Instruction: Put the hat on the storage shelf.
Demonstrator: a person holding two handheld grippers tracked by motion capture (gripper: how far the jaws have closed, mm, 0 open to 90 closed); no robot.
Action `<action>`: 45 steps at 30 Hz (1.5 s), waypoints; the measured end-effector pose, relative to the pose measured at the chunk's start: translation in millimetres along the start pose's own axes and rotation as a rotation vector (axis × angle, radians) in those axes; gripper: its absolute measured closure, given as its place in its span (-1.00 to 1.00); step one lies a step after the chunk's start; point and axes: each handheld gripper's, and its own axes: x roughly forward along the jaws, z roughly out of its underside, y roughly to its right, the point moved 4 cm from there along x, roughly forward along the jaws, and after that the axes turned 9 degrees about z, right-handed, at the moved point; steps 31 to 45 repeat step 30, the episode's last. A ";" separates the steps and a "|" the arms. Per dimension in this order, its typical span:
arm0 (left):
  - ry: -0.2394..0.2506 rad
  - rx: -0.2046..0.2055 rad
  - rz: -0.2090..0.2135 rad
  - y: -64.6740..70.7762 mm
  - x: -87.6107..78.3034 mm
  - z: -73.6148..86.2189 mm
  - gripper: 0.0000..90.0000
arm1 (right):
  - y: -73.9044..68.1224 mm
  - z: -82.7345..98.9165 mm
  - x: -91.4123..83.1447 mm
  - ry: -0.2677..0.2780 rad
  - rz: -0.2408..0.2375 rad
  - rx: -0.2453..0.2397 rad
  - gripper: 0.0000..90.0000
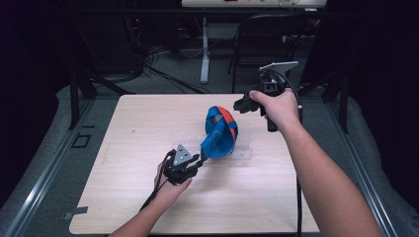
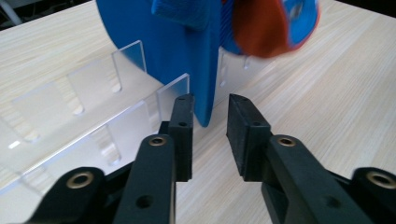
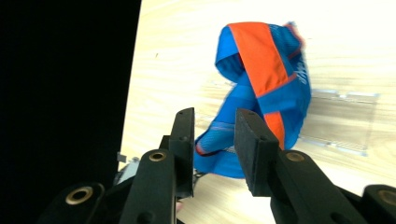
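A blue cap with an orange panel [image 1: 221,129] stands on edge in a clear acrylic slotted rack [image 1: 244,153] at the table's middle. My left gripper [image 1: 200,159] sits low at the cap's near-left side. In the left gripper view its jaws [image 2: 210,109] are open on either side of the thin blue brim [image 2: 163,37], with gaps showing on both sides. My right gripper [image 1: 237,106] is held up beyond the cap's far right, apart from it. In the right gripper view it [image 3: 215,121] is open and empty, looking down on the cap [image 3: 261,60].
The wooden table [image 1: 148,123] has bare surface all around the rack [image 2: 56,102]. Beyond the far edge stand a dark chair [image 1: 267,34], a white desk leg [image 1: 204,49] and cables on the floor. Metal rails run along both sides.
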 end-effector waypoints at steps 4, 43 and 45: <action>0.001 -0.012 -0.002 -4.3 -5.7 0.9 0.46 | 6.1 3.4 -3.7 0.010 0.030 -0.008 0.50; 0.002 -0.073 -0.030 -21.2 -27.8 26.9 0.12 | 91.3 90.9 27.0 0.093 0.231 -0.161 0.14; 0.002 -0.073 -0.030 -21.2 -27.8 26.9 0.12 | 91.3 90.9 27.0 0.093 0.231 -0.161 0.14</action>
